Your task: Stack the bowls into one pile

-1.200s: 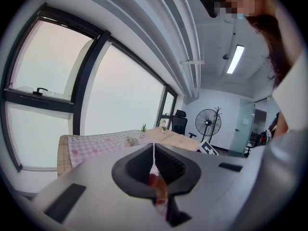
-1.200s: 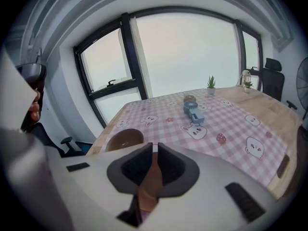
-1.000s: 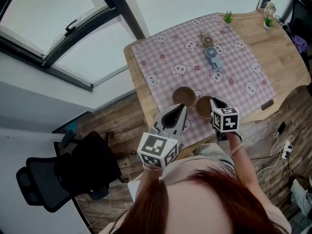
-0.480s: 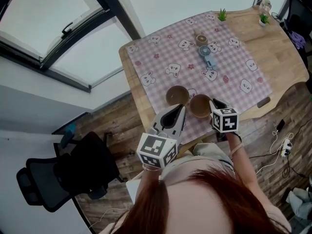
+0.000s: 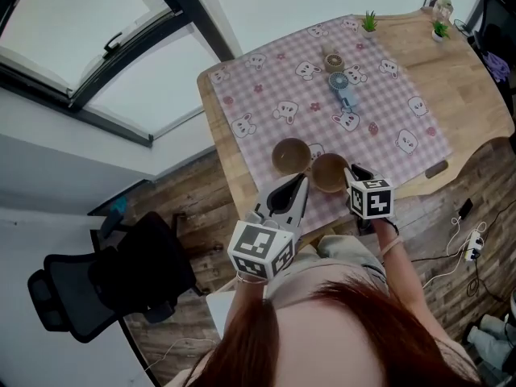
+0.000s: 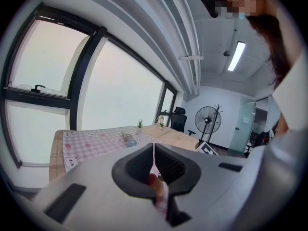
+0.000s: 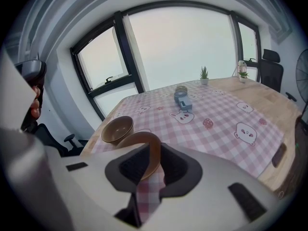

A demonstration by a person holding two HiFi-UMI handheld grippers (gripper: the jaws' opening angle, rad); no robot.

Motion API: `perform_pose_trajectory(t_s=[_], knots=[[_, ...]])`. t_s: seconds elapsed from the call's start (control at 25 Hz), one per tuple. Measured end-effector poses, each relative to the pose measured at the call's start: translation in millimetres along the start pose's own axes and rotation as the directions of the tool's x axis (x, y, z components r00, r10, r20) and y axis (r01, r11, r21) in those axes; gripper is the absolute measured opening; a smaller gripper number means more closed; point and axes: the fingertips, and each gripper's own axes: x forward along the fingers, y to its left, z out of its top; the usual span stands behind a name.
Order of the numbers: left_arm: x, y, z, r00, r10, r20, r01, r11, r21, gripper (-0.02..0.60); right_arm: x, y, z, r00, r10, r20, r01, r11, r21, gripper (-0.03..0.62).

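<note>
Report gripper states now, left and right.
Left gripper: jaws shut, nothing between them.
Right gripper: jaws shut on the rim of a brown bowl.

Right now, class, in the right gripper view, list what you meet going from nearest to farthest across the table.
gripped bowl, held in the right gripper → free bowl → small blue fan → potted plant
</note>
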Motion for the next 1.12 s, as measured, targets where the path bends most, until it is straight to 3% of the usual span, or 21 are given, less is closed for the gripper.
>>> perform_pose_trajectory(t_s=[1.12], knots=[[2.3, -9.6, -18.6, 0.996, 0.050, -0.071, -0.051, 0.999, -0.008, 0.012, 28.0, -3.1, -26.9, 0.995, 0.078, -0.058, -0.072, 0.992, 0.103, 0.080]])
